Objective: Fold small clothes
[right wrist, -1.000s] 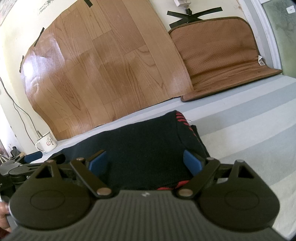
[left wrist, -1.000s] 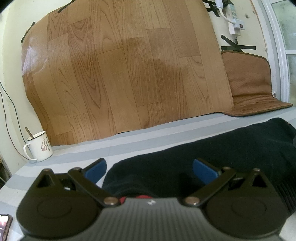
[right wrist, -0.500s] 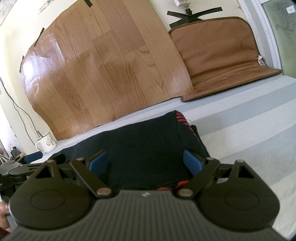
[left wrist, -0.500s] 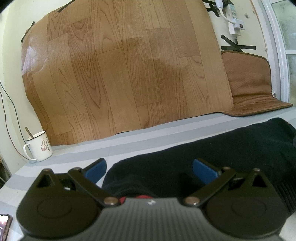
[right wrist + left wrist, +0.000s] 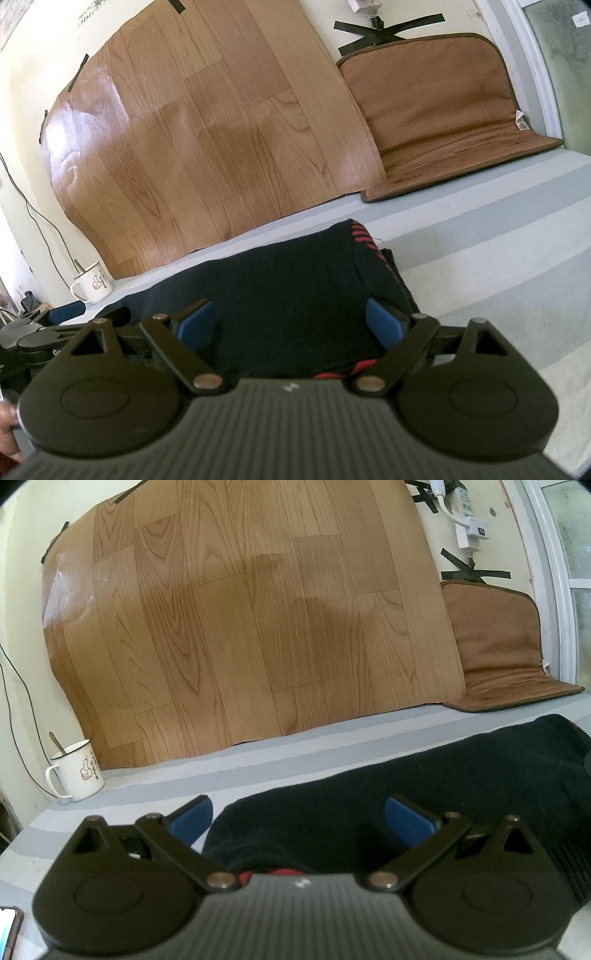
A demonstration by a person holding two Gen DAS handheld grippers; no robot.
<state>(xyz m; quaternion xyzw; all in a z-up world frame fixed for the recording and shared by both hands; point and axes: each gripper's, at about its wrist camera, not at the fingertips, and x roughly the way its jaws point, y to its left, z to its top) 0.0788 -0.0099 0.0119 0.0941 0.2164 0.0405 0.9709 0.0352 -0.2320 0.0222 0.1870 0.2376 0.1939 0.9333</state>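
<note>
A black knit garment with red trim lies flat on the grey-striped tabletop. Its left end reaches between the blue pads of my left gripper, which stands open just above the cloth without pinching it. In the right wrist view the same garment shows red stripes along its right edge. My right gripper is open wide over that end, and its pads are clear of the fabric. The left gripper also shows at that view's left edge, with part of a hand below it.
A white enamel mug with a spoon stands at the back left. A wood-pattern sheet and a brown padded mat lean on the wall behind. A phone lies at the near left edge. Striped cloth stretches to the right.
</note>
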